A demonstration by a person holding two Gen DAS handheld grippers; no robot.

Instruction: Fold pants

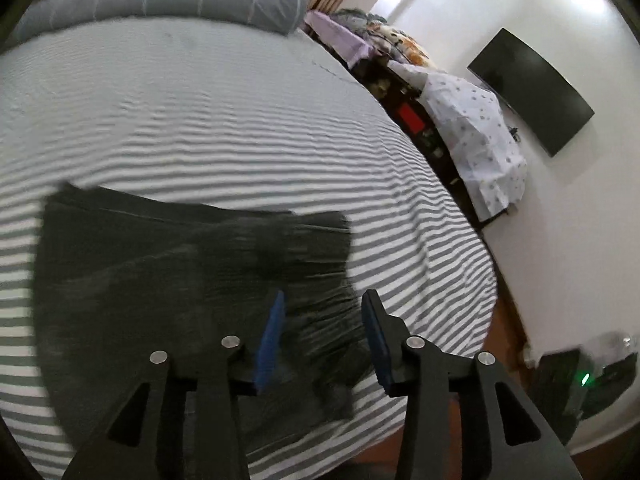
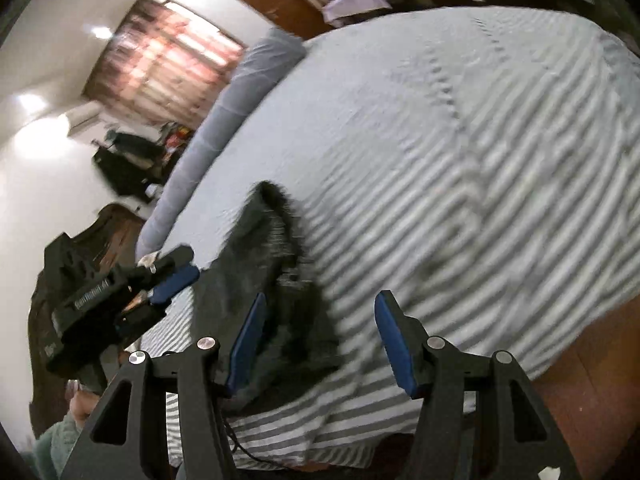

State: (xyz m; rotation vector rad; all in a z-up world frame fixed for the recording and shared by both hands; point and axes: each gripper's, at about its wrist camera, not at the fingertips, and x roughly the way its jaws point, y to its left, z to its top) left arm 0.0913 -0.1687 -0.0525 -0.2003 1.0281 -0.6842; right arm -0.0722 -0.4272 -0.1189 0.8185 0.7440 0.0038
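A striped bed [image 1: 240,120] filled my view. At one o'clock a dark screen [image 1: 532,92] hung on the white wall [image 1: 460,20]; at eleven, a curtained window [image 2: 160,52] glowed.

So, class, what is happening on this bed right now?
A person holds a two-finger gripper in each hand over dark pants lying partly folded on a striped bed sheet. The left gripper and the right gripper both stand open above the cloth, gripping nothing.
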